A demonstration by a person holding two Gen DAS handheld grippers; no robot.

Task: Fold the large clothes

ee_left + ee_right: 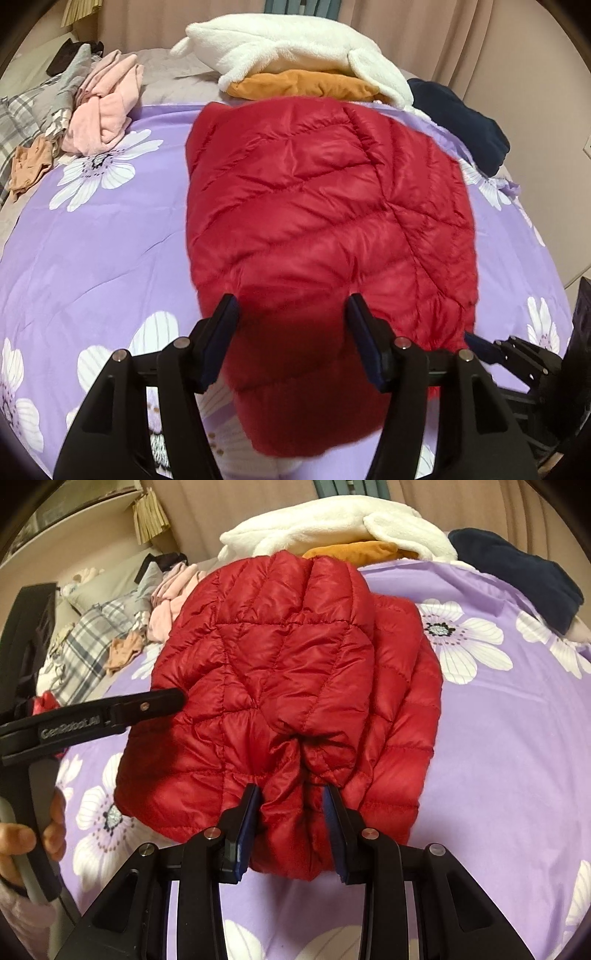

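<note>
Far left on the bed: a plaid cloth (18, 110) and a crumpled pink garment (107, 110), piled near the edge. Purple flowered bedspread (92, 236) covers the bed. Left hand-held gripper (291, 339) has its jaws apart over the near edge of the red puffer jacket (325, 206); fabric lies between the fingers but the pads don't press it, so open. From the right wrist view, the left gripper's tip touches the jacket's left side, with a person's hand (33, 834) on its handle. The jacket lies folded in the middle of the bedspread, bulging up. Right hand-held gripper (291, 823) is clamped on a bunched fold at the jacket's near hem. Behind the jacket: a white fleece (295, 48) on top of an orange garment (306, 86). Far right: a dark navy garment (458, 122).
</note>
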